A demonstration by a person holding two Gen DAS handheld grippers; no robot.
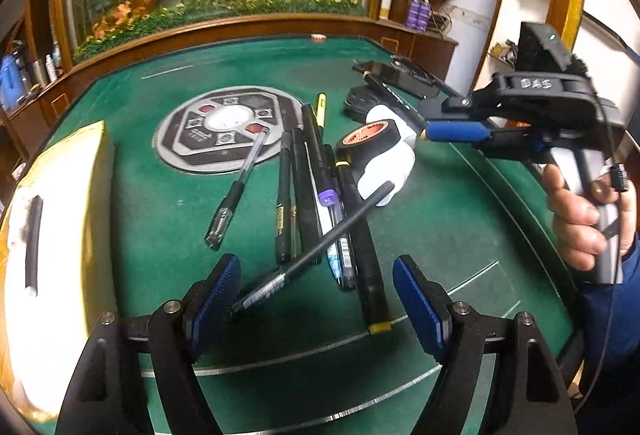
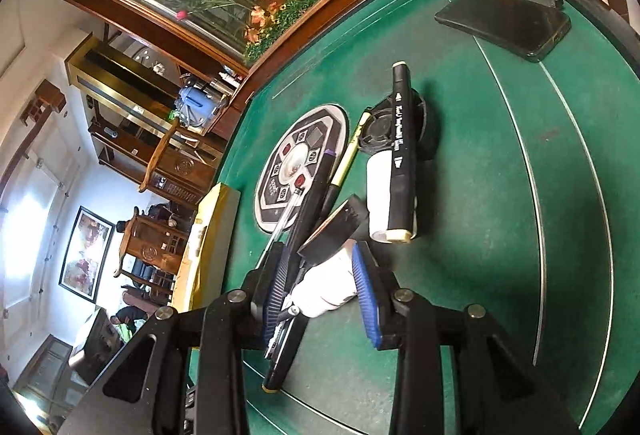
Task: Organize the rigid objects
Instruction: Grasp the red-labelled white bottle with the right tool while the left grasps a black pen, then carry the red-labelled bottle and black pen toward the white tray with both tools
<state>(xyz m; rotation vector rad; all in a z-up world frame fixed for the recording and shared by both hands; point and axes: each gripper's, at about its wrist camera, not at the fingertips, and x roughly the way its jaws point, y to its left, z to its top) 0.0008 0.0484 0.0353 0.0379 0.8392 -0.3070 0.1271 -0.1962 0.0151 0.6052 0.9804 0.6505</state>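
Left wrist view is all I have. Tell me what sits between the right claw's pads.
Observer: A white object lies between the right claw pads. One pad touches it; I cannot tell whether it is gripped.
Operator: Describe the tape roll from that side.
Observer: The black tape roll leans tilted on that white object, just past the pads.
Operator: Report what lies beyond it.
Observer: A black marker with cream ends rests on a second white cylinder.

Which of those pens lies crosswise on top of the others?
The thin black pen: it slants across the row of roughly parallel pens, its printed end by the left hand-held gripper.
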